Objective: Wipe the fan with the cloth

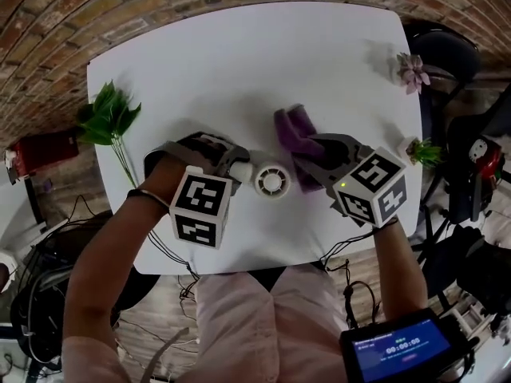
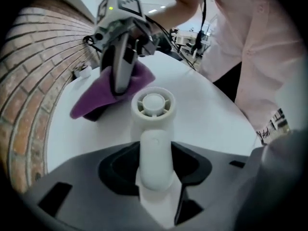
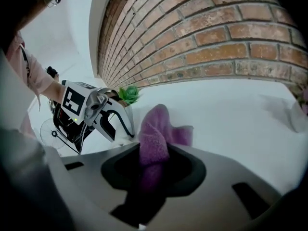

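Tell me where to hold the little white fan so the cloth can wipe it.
Grip the fan by its handle, coming from the bottom end, as the left gripper does. The handle is slim and rounded, so it fits between the jaws, and holding there leaves the round head clear for the cloth in the right gripper.

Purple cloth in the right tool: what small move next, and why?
Probably ease the right tool toward the small white handheld fan until the purple terry cloth it grips touches the fan's round head. The left tool clamps the handle; the cloth sits beside it.
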{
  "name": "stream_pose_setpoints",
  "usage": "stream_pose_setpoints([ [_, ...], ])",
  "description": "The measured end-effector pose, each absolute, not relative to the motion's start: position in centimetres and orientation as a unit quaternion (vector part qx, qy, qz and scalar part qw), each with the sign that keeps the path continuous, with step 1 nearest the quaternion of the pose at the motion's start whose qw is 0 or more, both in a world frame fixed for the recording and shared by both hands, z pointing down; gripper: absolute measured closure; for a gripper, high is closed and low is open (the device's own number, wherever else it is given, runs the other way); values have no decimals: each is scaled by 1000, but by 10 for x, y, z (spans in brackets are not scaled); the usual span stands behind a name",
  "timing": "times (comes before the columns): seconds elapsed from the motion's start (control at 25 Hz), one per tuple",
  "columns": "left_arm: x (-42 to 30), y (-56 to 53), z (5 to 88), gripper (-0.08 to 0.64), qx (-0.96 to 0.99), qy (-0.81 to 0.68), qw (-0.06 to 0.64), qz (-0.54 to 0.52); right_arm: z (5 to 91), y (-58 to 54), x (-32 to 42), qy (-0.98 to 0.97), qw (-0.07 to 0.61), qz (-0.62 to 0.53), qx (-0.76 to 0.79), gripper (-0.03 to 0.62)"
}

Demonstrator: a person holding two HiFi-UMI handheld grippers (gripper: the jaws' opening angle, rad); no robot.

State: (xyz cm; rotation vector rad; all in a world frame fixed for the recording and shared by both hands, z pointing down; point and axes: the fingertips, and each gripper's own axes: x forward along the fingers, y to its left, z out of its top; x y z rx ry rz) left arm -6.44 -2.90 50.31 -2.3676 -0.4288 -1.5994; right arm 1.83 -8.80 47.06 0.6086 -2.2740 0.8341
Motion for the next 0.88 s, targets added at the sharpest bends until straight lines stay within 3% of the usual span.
stream_pose_setpoints([
  [0.4,-56,-15,505,367,-715,-273,290,-575,481,-64,6,-885,452,83,74,471],
  [0.88,-57,-10,506,367,-668,-300,350,-585,489,-12,-21,-847,484,-135,-172,471],
])
